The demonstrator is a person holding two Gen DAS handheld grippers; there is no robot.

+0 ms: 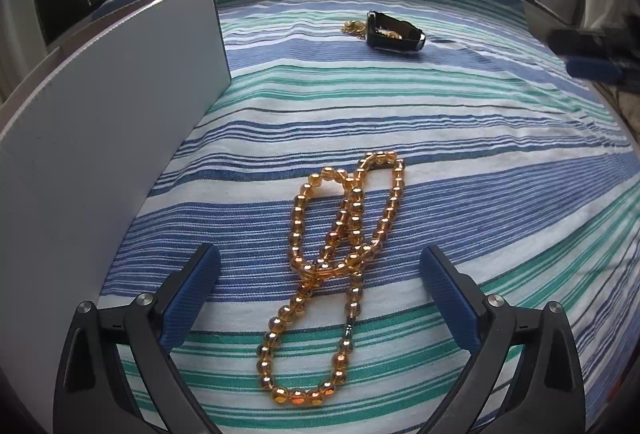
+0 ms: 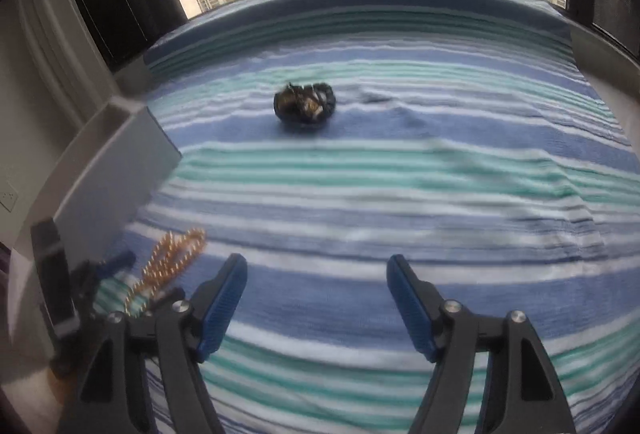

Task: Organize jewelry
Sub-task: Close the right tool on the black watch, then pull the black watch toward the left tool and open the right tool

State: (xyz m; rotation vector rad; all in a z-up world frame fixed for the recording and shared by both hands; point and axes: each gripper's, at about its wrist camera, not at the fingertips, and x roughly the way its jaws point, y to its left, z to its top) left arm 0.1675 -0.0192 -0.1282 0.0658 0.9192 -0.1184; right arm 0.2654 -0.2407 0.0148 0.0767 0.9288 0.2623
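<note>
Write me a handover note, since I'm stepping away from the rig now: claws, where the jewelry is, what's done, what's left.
Left claw: open, pads apart either side of the amber bead necklace, not gripping it.
Right claw: open, empty, above bare striped cloth.
Necklace lies looped on the cloth beside the white box.
Black watch lies further off with a small gold piece against it.
Done: nothing visibly in the box; its inside is hidden.
Left: probably sorting necklace, watch and gold piece.
</note>
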